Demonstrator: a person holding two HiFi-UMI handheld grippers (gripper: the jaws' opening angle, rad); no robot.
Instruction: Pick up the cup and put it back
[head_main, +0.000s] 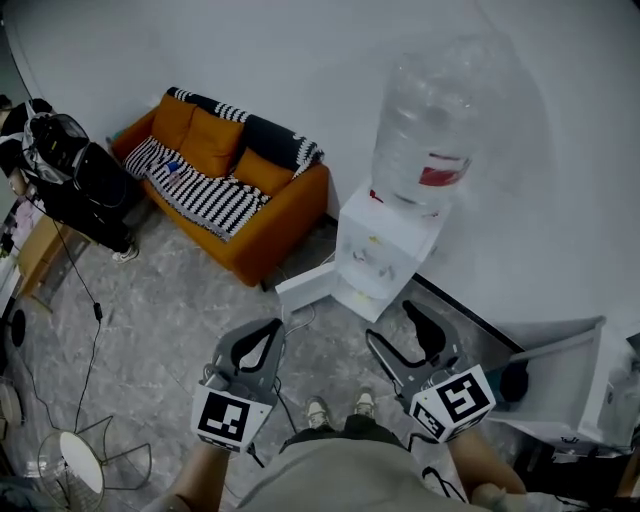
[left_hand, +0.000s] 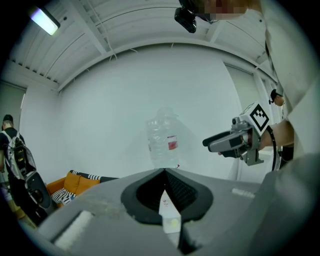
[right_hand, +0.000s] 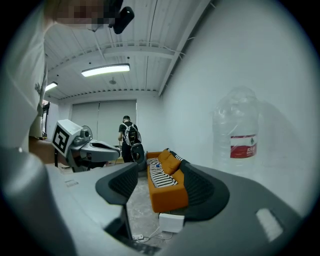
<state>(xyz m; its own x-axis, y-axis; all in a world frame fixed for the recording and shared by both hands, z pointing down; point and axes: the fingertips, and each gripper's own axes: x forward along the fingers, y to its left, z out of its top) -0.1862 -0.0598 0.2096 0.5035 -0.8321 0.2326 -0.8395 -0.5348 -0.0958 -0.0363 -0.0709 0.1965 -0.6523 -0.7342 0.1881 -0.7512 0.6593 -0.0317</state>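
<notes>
Seen from above: left gripper at 7 o'clock, jaws tip to tip, empty; right gripper at 5 o'clock, jaws apart, empty. Beyond, water dispenser at 1 o'clock, sofa at 11. Place of cup impossible to tell.

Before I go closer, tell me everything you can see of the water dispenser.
The dispenser is a white, boxy, plastic-looking floor unit, upright against the white wall, right of the orange sofa. A large clear bottle with a red label sits inverted on top. Small marks on its front may be taps; too small to tell. A white panel juts from its foot, perhaps an open door.
</notes>
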